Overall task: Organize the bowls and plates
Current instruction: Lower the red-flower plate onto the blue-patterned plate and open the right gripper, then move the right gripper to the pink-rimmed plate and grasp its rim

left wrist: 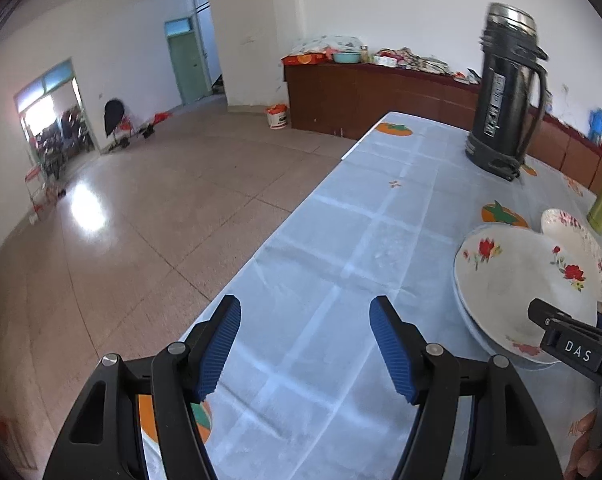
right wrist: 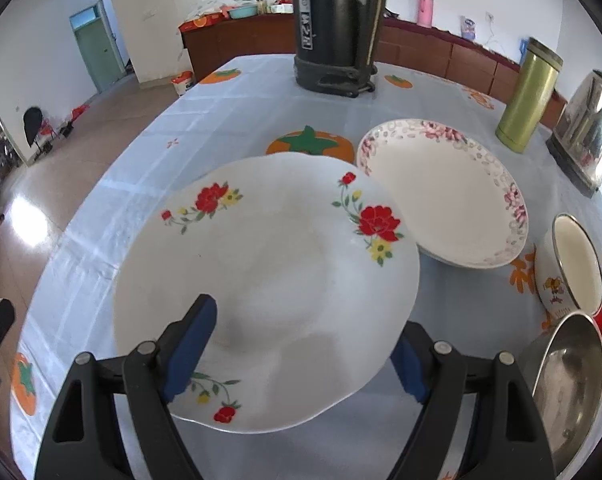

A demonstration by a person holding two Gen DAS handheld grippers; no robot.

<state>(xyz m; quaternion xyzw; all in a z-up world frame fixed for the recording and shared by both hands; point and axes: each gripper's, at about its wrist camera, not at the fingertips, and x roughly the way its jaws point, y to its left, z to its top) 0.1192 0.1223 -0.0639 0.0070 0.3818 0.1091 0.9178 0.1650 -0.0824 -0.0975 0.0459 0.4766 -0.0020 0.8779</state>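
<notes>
Your left gripper [left wrist: 305,344] hangs over the near edge of the table [left wrist: 381,208] with its blue pads [left wrist: 217,350] spread wide and nothing between them, only bare pale cloth below. Your right gripper [right wrist: 297,350] stands wide too, its jaws parted around the near rim of the plate with red flowers [right wrist: 269,276]: the left finger lies over the plate's face while the right finger sits just outside its rim, partly hidden behind it. No pad visibly presses on the rim, so the plate looks let go rather than gripped, though the right-hand contact is hidden. That plate sits on the table close before you, and from the left wrist camera it seems to lie on another dish beneath it. Just beyond, its far edge overlaps a second plate with a pink flowered border [right wrist: 441,196]. To the right stand an enamel bowl [right wrist: 569,268] and a steel bowl [right wrist: 569,384]. Farther back are a green tumbler [right wrist: 527,96], a steel kettle [right wrist: 589,128] and a tall dark thermos [right wrist: 335,28].
</notes>
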